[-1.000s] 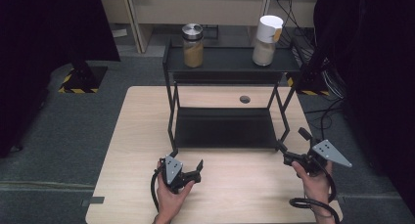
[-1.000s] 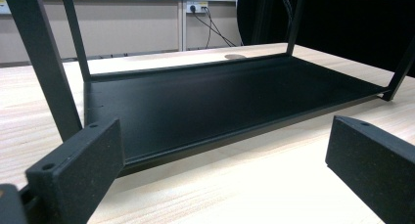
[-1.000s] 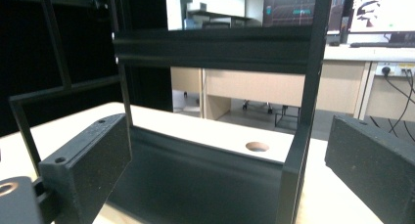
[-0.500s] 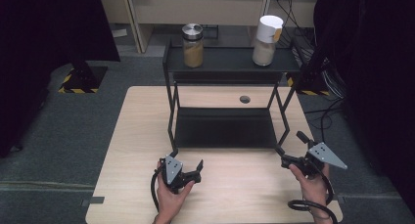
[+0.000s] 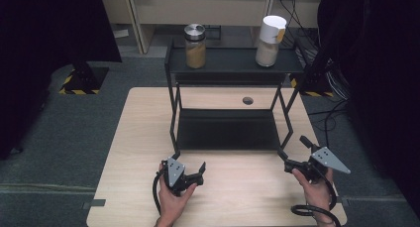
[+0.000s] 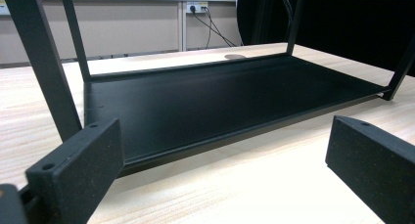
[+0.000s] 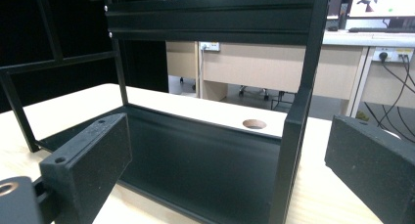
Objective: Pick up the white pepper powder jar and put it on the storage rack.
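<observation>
a black two-tier rack (image 5: 233, 68) stands on the table (image 5: 138, 118), a glass jar (image 5: 195, 45) and a white-lidded container (image 5: 270, 40) up top (well apart). left gripper (image 5: 194, 173) and right gripper (image 5: 297, 152) sit near its front corners, fingers spread, holding nothing.

A black rack (image 5: 233, 66) stands on the pale wood-grain table (image 5: 138, 138); both jars hold tan contents.

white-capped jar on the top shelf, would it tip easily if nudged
Probably yes: the tall white-capped jar with pale powder looks narrow for its height, and it stands near the front edge of the black metal rack's top shelf. Its fill looks high, so likely fairly heavy. Smooth sides may slip.
</observation>
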Tool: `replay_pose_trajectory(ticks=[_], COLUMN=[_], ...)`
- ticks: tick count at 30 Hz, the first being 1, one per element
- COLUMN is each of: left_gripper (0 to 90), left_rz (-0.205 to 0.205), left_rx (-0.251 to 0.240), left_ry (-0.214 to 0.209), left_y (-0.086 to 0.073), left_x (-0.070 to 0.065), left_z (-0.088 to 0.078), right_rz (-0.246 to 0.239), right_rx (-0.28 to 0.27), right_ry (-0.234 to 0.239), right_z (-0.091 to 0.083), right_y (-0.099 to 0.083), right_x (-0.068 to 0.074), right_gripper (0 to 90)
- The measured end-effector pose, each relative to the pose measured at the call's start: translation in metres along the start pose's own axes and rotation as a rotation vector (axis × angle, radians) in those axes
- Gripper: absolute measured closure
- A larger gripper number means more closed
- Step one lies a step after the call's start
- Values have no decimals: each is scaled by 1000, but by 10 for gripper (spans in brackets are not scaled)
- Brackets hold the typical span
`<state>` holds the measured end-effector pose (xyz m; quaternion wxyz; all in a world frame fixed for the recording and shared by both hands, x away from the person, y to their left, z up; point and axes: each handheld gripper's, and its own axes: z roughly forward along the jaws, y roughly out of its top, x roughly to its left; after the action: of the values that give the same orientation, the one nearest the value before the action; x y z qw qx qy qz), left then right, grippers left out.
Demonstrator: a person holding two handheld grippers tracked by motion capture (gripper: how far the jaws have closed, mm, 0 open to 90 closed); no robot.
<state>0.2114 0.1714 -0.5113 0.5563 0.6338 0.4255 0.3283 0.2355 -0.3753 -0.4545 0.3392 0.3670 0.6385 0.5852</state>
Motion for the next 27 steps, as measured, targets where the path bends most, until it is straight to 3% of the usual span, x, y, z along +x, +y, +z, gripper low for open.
replay_pose_trajectory(ticks=[27], left_gripper=[1], left_rz=[3], left_rx=[5], left_ry=[-2], left_y=[1], left_x=[0], left_z=[1], right_rz=[0], right_rx=[74], right_ry=[-15], right_z=[7], right_y=[-13], right_x=[-2], right_gripper=[36])
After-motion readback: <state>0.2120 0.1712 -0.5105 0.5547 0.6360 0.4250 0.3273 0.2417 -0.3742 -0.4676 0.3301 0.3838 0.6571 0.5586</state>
